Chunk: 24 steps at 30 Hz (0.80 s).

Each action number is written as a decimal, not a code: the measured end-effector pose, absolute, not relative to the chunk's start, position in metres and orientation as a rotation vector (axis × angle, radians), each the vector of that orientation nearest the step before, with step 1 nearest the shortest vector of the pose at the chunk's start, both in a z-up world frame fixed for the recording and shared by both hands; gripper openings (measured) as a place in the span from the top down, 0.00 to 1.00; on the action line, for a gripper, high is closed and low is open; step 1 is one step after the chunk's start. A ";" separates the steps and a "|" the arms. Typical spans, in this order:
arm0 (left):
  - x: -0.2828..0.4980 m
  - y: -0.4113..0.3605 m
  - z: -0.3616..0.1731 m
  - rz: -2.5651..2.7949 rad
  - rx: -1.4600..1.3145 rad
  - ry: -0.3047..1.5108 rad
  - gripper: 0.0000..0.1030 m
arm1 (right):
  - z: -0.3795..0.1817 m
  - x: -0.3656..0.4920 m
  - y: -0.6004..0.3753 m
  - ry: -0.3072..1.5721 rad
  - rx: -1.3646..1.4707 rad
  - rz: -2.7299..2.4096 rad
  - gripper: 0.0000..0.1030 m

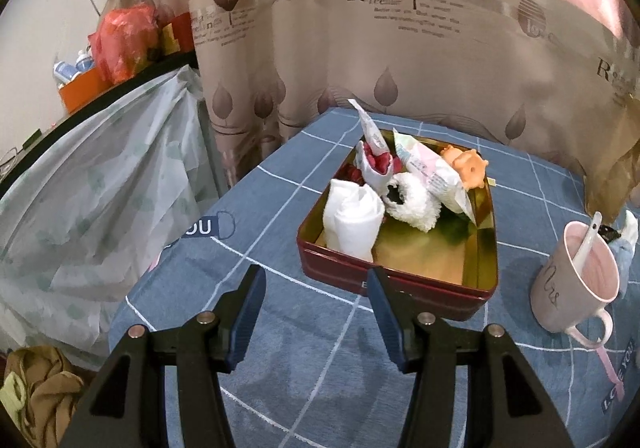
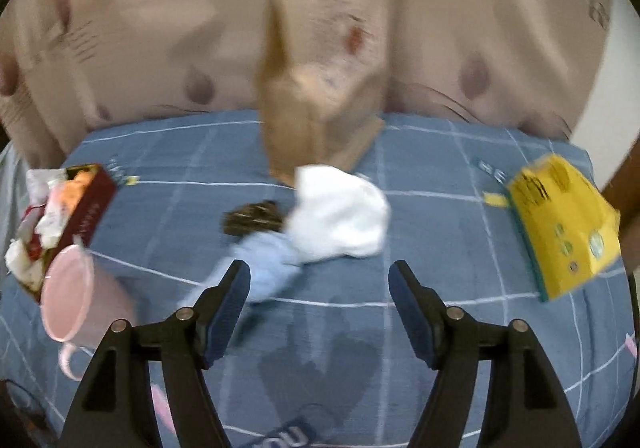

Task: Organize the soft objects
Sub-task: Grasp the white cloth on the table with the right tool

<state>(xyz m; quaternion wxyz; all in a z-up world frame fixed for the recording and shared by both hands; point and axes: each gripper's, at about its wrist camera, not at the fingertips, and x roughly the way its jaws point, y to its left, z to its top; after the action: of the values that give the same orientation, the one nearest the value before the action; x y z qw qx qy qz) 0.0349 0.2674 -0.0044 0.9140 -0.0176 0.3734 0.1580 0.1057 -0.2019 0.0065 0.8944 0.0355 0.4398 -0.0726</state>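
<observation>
A red tin (image 1: 400, 280), centre frame, is seen filled with rolled cloths (image 1: 354, 222) and packets. A white cloth (image 2: 340, 218) lies beyond the right gripper (image 2: 320, 280); jaws apart, empty.

Left wrist view: bare blue cloth (image 1: 304, 368) at lower centre is your open lane; red tin (image 1: 400, 288) blocks centre, pink mug (image 1: 572, 280) blocks right. Right wrist view: lower centre open; white cloth (image 2: 340, 216) and brown bag (image 2: 320, 108) obstruct centre, yellow box (image 2: 568, 224) right, mug lower left.
</observation>
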 end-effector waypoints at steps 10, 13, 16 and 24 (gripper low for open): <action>0.033 0.250 -0.004 0.278 0.006 0.747 0.47 | -0.019 0.117 -0.233 0.906 0.155 -0.150 0.18; 0.032 0.241 -0.003 0.256 0.034 0.741 0.47 | -0.022 0.131 -0.236 0.896 0.175 -0.145 0.15; 0.028 0.229 -0.001 0.251 0.069 0.726 0.47 | -0.027 0.148 -0.240 0.904 0.185 -0.153 0.14; 0.016 0.192 0.000 0.154 0.134 0.740 0.47 | -0.050 0.193 -0.248 0.952 0.215 -0.146 0.13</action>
<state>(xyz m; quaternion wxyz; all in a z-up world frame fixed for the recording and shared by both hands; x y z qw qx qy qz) 0.0161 0.1920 0.0005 0.9272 0.0654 0.3610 0.0751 0.1932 -0.2484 -0.0503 0.8807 0.1032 0.4569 -0.0702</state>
